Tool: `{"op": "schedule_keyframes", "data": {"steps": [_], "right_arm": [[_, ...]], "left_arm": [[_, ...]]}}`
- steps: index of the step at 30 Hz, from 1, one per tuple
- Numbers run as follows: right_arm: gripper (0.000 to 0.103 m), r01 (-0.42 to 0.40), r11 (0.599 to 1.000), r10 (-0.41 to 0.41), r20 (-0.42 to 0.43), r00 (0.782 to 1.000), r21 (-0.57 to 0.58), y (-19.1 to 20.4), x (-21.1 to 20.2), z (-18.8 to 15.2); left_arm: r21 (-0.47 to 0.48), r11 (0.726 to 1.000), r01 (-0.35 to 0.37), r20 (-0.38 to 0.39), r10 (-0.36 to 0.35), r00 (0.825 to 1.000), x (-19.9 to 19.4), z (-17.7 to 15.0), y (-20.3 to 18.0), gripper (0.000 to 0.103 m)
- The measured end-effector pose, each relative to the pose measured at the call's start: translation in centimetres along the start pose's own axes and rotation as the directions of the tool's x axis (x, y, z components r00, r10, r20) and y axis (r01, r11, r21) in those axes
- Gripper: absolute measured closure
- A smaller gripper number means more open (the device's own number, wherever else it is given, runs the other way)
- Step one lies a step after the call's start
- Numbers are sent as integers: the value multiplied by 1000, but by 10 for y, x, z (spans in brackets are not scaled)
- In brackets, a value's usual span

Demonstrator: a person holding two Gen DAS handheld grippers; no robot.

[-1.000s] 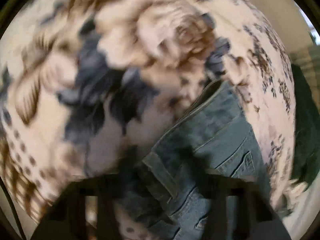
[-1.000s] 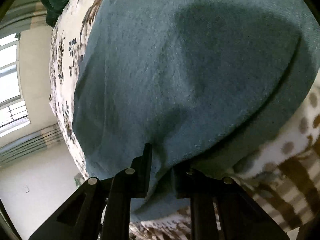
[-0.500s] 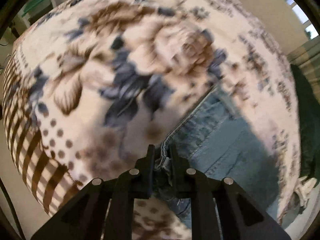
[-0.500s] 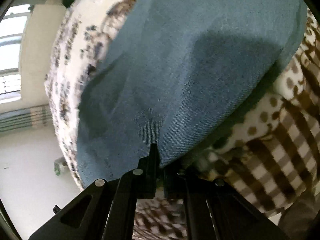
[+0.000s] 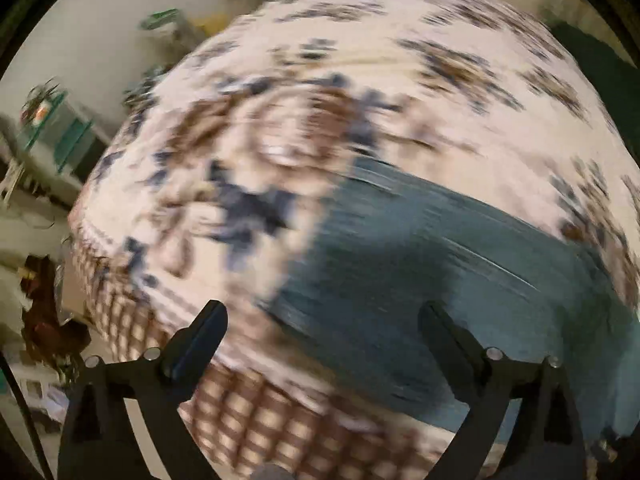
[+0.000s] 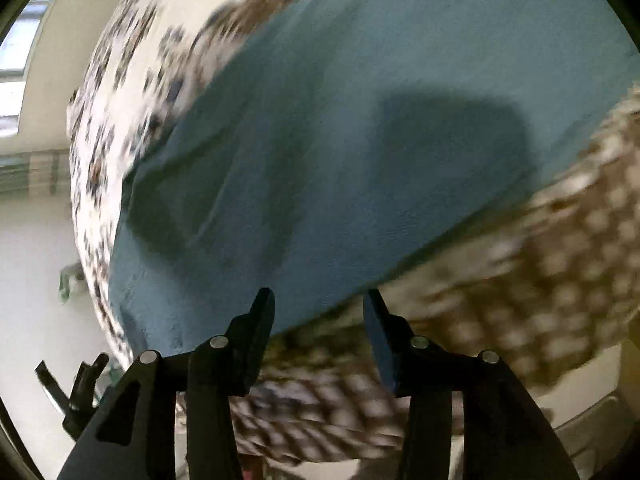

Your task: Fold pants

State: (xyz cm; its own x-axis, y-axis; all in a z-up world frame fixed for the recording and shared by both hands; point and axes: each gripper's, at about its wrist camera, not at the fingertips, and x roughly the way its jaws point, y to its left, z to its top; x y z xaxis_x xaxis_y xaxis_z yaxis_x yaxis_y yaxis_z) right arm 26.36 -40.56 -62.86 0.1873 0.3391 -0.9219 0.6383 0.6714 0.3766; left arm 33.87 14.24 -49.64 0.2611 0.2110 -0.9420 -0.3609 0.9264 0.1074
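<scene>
A: Where are the pants (image 5: pixel 432 264) right now?

B: Lying on the patterned blanket (image 5: pixel 280 128) that covers the bed, a flat blue slab of denim near the checked border. In the right wrist view they (image 6: pixel 360 120) fill most of the frame, with one long edge running along the blanket's (image 6: pixel 520 280) brown dotted part.

A: Is either hand-held gripper holding them?

B: No. The left hand-held gripper (image 5: pixel 320 316) has its jaws spread wide and opening, with only blurred blanket and denim seen below the gap, nothing pinched. The right hand-held gripper (image 6: pixel 320 308) is partway apart and opening too; the denim edge lies beyond its fingertips, not between the pads.

A: Why open both at once?

B: My guess is that a fold has just been laid down, so both corners are let go together to keep the layer square and not drag one side askew.

A: And what next?

B: Probably the next fold or a smoothing pass, though the left view is too smeared to judge how tidy the fold lies
</scene>
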Motion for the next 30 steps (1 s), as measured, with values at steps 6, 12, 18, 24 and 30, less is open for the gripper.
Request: {"op": "schedule_keyframes", "data": {"steps": [6,12,18,24,30], "right_arm": [[54,6,971,-69,255,965,238,-124,-100,81],[54,-47,926,-78,314,946,373,-247,-127,168],[56,-130,881,31,218,975,454,-323,-90,202],[93,4,954,-93,284,954,298,-280,-93,204],[94,15,948,-131,345,929,319,-279,-136,170]], "left_arm": [[139,985,106,-66,-97,993,-8,-31,-149,5],[289,933,214,-145,-179,973,-14,-76,-313,5],[442,862,247,-175,-187,967,-25,-111,-418,5],[517,824,230,-192,-151,970,-26,-126,-448,5],[550,803,227,-223,-121,967,-21,-130,-446,5]]}}
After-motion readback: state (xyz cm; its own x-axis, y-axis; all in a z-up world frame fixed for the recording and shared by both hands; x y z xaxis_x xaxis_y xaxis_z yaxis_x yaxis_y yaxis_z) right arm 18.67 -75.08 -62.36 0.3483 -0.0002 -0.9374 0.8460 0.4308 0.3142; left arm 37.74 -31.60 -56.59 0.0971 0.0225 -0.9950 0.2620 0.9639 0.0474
